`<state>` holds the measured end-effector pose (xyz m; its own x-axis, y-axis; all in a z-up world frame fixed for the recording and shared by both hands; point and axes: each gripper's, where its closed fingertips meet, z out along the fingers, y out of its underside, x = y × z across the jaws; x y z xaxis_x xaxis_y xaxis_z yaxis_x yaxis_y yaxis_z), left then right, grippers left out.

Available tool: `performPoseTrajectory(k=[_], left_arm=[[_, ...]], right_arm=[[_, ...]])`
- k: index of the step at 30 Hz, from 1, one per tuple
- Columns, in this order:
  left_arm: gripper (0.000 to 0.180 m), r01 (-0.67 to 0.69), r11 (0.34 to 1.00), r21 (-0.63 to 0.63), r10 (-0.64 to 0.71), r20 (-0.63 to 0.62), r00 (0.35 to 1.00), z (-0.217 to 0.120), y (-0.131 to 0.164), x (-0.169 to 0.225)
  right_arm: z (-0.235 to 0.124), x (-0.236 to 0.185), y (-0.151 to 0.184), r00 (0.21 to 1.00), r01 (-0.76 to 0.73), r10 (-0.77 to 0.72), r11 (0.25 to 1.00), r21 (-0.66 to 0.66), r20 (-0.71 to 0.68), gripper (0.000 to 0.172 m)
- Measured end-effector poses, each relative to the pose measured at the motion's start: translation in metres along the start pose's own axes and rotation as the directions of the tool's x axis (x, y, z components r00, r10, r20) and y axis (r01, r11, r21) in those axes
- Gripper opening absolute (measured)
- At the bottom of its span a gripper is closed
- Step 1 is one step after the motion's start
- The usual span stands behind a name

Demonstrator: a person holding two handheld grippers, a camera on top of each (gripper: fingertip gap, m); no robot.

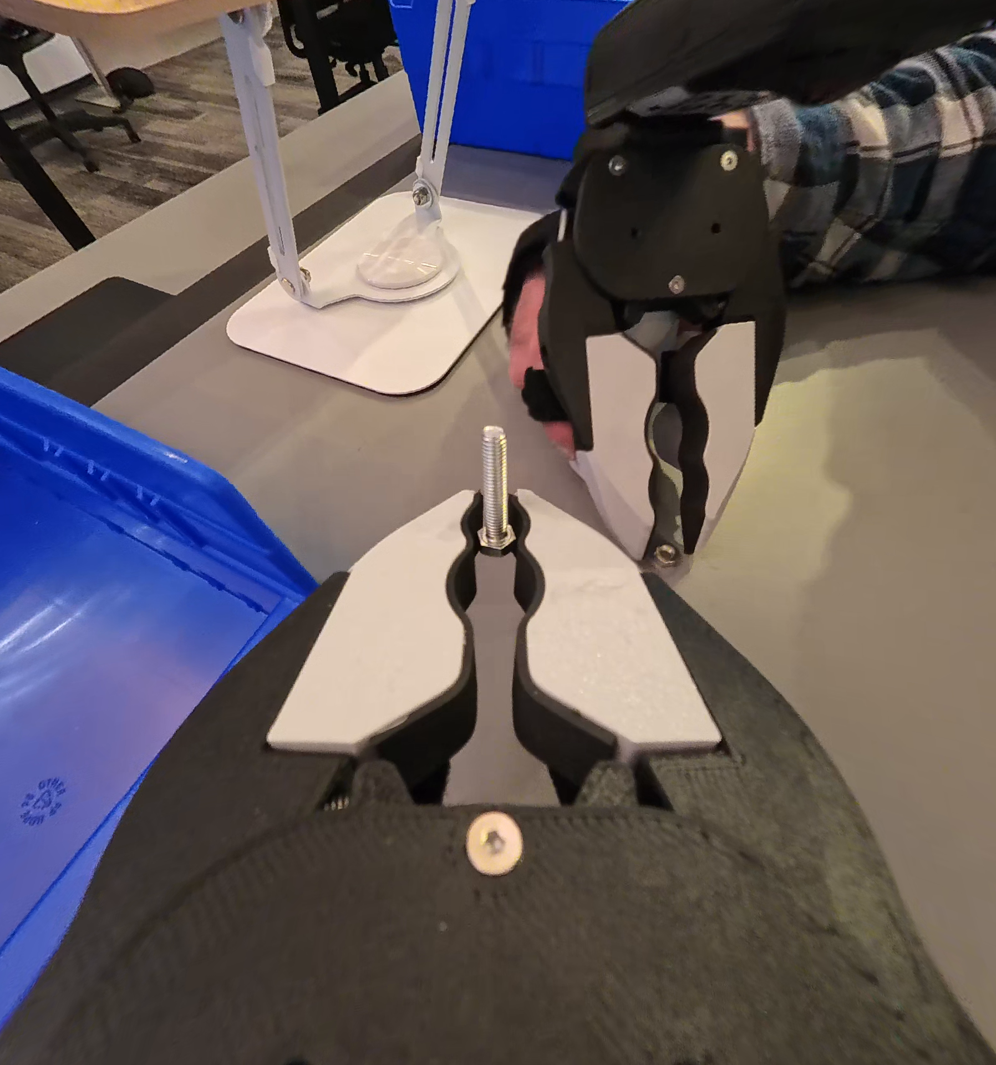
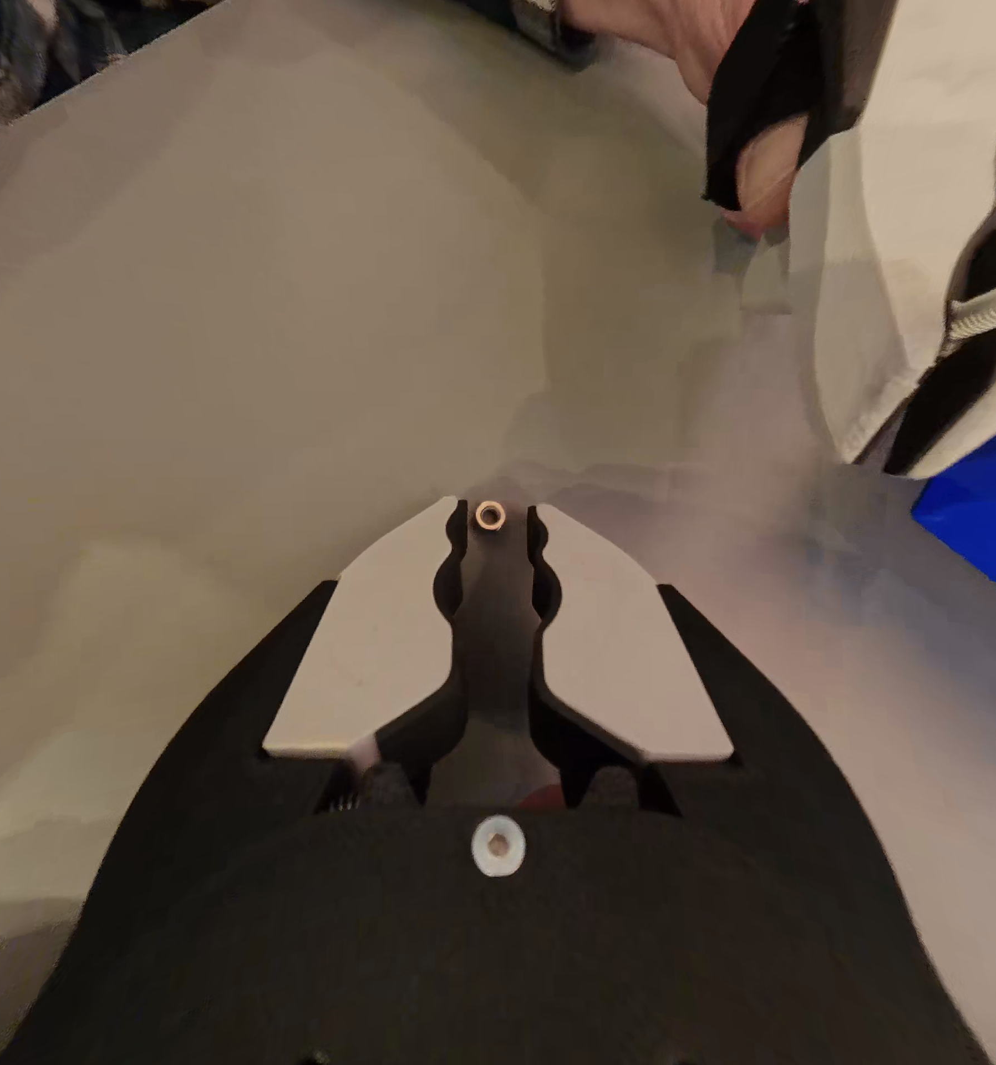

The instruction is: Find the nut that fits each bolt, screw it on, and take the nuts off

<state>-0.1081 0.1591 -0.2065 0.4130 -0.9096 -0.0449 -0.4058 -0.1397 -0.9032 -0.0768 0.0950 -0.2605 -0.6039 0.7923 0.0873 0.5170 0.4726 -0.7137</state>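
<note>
My left gripper (image 1: 494, 518) is clamped on a bolt (image 1: 493, 478) by its head, thread pointing away from me. My right gripper (image 2: 491, 518) stands tip-down on the grey worktop (image 1: 887, 576), its jaws apart around a small nut (image 2: 489, 514) that lies flat there, touching neither pad. A blue bin (image 1: 109, 605) sits to my left, a white stand (image 1: 369, 323) beyond.

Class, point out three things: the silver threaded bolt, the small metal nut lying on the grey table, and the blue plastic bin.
Silver threaded bolt (image 1: 494, 478): left wrist view, mid-shaft.
Small metal nut (image 2: 489, 514): right wrist view, ring face.
Blue plastic bin (image 1: 138, 501): left wrist view, rim.
</note>
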Motion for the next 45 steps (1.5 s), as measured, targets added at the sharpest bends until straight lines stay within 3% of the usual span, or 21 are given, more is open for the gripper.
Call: performPoseTrajectory(k=[6,13,17,22,26,28,32,45], left_arm=[[0.008,0.004,1.0,0.003,-0.004,-0.01,1.0,0.0,0.0,0.001],[0.008,0.003,1.0,-0.009,-0.003,-0.024,1.0,0.003,0.002,0.003],[0.008,-0.002,1.0,-0.005,0.001,-0.022,1.0,0.002,0.002,0.003],[0.008,-0.01,1.0,-0.005,0.009,-0.022,1.0,0.005,0.001,0.005],[0.008,-0.027,0.999,-0.018,0.026,-0.029,0.999,0.01,0.002,0.01],[0.008,-0.047,0.998,-0.03,0.046,-0.027,0.999,0.012,0.003,0.013],[0.008,-0.08,0.996,-0.049,0.078,-0.031,0.996,0.016,0.004,0.018],[0.007,-0.116,0.988,-0.098,0.114,-0.026,0.993,0.022,0.01,0.021]], right_arm=[[0.004,-0.003,0.003,0.985,0.047,-0.042,0.999,-0.027,0.167,0.011],[0.003,-0.005,0.004,0.974,0.07,-0.065,0.997,-0.018,0.219,0.01],[-0.009,-0.004,-0.012,0.981,0.014,-0.035,0.993,0.113,0.189,0.01],[-0.051,0.015,-0.05,1.0,0.029,-0.027,0.951,0.308,-0.014,0.01],[-0.083,0.039,-0.075,0.972,0.019,0.101,0.868,0.496,-0.214,0.01],[-0.079,0.046,-0.068,0.943,0.023,0.141,0.876,0.481,-0.302,0.01],[-0.071,0.048,-0.064,0.918,0.015,0.182,0.872,0.49,-0.352,0.01],[-0.061,0.052,-0.055,0.906,0.024,0.165,0.9,0.435,-0.39,0.01]])
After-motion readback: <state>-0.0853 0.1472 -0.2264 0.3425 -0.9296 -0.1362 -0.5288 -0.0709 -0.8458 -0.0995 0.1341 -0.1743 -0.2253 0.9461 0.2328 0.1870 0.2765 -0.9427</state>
